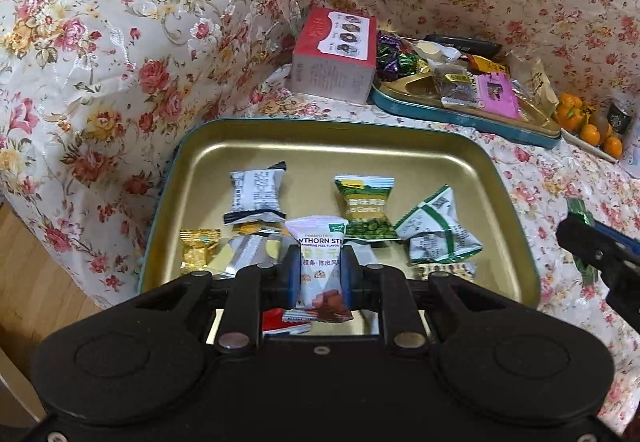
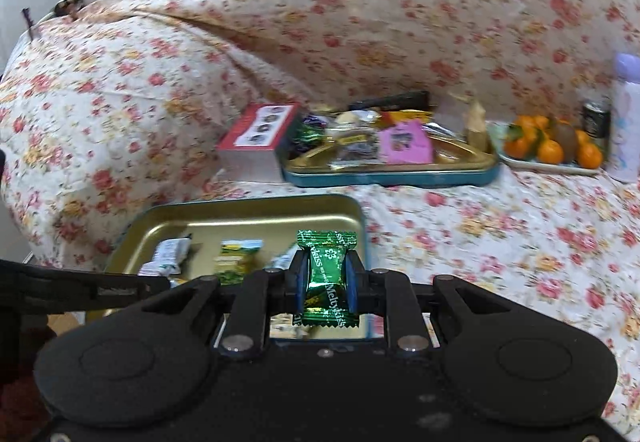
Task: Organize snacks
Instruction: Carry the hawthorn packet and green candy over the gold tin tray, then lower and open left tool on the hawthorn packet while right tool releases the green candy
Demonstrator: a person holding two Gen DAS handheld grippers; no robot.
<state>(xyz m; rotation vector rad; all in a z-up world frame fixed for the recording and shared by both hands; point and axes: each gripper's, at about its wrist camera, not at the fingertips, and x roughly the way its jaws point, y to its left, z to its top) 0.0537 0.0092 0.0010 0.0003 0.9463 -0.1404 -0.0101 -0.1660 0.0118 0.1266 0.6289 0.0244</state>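
The left tongs [image 1: 320,274] are clenched on a white hawthorn snack packet [image 1: 320,270], held upright between the blue pads over the near edge of a gold tin tray [image 1: 320,146]. The right tongs [image 2: 326,278] grip a green foil candy [image 2: 326,274], also upright, above the right near corner of the same tray [image 2: 240,214]. Just past the left tongs, in the tray, lie a gold-wrapped sweet [image 1: 199,248], a white and black packet [image 1: 258,194], a green pea packet [image 1: 366,210] and a crumpled white and green packet [image 1: 434,234]. Farther off and to the right sits a second tray [image 1: 460,112] piled with mixed snacks, with a red box [image 1: 334,54] touching its left end. Beyond its right end lies a plate of oranges [image 2: 552,148]. Everything rests on a flowered cloth [image 2: 500,234].
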